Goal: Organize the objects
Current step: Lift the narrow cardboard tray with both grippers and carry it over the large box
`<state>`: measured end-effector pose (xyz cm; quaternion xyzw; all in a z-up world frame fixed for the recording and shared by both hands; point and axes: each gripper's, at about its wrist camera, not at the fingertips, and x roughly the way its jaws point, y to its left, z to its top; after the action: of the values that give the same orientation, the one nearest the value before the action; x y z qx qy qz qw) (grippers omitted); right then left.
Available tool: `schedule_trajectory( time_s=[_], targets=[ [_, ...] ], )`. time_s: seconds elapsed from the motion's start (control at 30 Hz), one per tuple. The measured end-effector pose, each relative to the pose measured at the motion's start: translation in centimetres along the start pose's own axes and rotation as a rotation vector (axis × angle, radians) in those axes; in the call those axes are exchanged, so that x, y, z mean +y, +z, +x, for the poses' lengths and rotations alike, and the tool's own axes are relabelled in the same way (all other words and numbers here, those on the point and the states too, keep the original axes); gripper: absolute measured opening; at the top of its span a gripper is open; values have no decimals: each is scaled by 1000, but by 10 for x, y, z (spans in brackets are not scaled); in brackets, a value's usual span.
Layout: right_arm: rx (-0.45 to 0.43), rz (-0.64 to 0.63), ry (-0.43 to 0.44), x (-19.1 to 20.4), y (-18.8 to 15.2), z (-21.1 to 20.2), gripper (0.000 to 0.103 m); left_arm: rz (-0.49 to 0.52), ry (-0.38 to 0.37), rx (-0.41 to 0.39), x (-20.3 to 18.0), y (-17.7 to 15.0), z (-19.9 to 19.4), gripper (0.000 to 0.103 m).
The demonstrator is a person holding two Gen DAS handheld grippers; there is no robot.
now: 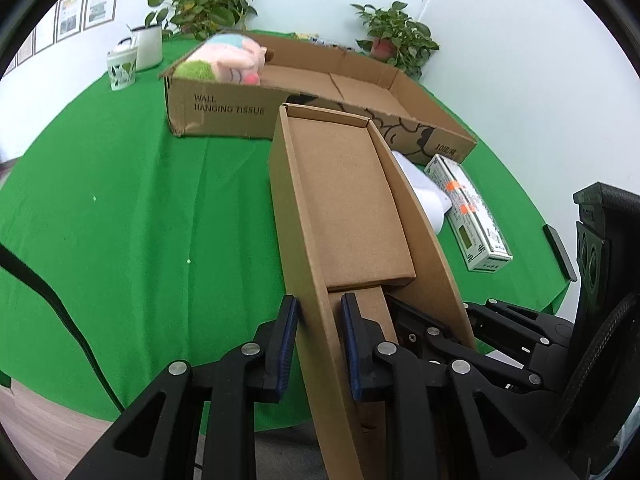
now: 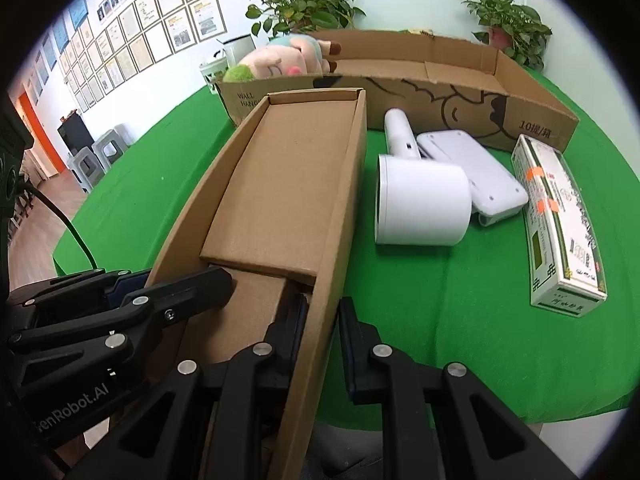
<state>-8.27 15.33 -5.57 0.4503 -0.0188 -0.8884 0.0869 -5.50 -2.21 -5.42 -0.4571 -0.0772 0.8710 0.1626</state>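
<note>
A long open cardboard tray is held above the green table, seen too in the right wrist view. My left gripper is shut on its left wall; my right gripper is shut on its right wall. Each gripper shows in the other's view, the right one and the left one. On the table to the right lie a white handheld device, a white flat case and a green-and-white carton. A plush pig lies in the large cardboard box behind.
Two potted plants stand at the table's far edge. A white mug and a patterned cup stand at the far left. The green cloth ends at the near edge.
</note>
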Motion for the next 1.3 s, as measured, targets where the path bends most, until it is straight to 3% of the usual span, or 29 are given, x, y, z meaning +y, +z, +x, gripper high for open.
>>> schedule_trajectory(
  time_s=[0.27, 0.77, 1.3],
  targets=[
    [-88, 4, -7, 2, 14, -16, 15, 33, 25, -77, -11, 20, -20, 18],
    [-308, 41, -70, -18, 76, -47, 15, 162, -4, -251, -47, 106, -44, 16],
    [-404, 50, -104, -37, 138, -57, 15, 240, -24, -314, -71, 193, -54, 15]
  ],
)
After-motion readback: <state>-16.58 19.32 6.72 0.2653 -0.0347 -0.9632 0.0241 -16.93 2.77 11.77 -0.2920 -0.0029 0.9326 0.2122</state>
